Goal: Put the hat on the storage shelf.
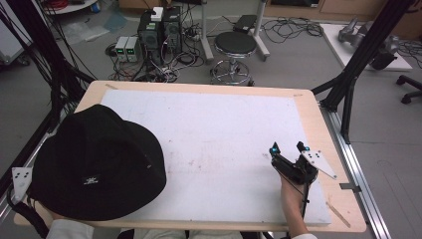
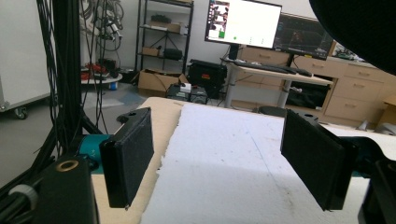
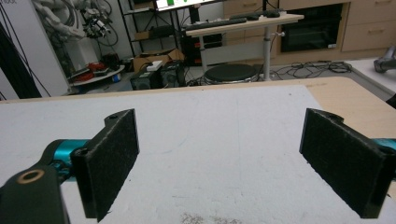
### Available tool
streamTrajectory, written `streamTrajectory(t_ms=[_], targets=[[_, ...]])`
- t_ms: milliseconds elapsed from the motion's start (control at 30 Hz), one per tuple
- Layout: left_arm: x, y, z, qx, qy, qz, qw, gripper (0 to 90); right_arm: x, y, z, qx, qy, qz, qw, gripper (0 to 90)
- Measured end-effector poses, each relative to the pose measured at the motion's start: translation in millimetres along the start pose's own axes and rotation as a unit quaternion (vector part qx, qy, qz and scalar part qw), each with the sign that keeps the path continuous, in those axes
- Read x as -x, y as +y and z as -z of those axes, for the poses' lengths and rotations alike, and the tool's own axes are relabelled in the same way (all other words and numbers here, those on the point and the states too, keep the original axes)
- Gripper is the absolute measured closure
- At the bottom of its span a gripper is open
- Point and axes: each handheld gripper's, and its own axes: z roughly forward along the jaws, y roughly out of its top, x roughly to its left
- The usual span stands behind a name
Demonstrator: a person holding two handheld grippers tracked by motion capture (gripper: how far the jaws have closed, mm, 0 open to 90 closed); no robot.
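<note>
My right gripper [image 1: 288, 147] hovers low over the right part of the white foam sheet [image 1: 209, 129], held by a hand that comes in from the bottom edge. Its jaws stand wide open with nothing between them [image 3: 229, 158]. My left gripper [image 2: 223, 158] is open too, over the sheet's left edge where it meets the wooden tabletop [image 2: 161, 121]. In the high view its grey plate [image 1: 21, 180] pokes out beside a person's black bucket hat [image 1: 94, 164], which hides the jaws.
The wooden table [image 1: 318, 124] carries the foam sheet. A black stool [image 1: 235, 47], computer towers [image 1: 160, 30] and cables lie on the floor beyond the far edge. Black frame struts [image 1: 348, 89] rise at the right, and cable bundles [image 1: 45, 64] hang at the left.
</note>
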Motion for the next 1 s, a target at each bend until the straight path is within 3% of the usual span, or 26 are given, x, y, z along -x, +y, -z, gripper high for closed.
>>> streamTrajectory(t_ms=[300, 1000], targets=[[0.4, -0.2, -0.5, 0.0, -0.001, 0.003, 1.0, 25.8, -1.3, -1.4, -1.1, -0.003, 0.002, 0.01, 0.9999, 11.0], [0.4, -0.4, -1.6, -0.003, -0.003, 0.005, 1.0, 25.7, -0.8, -3.7, -2.4, -0.014, 0.006, 0.007, 0.9999, 11.0]])
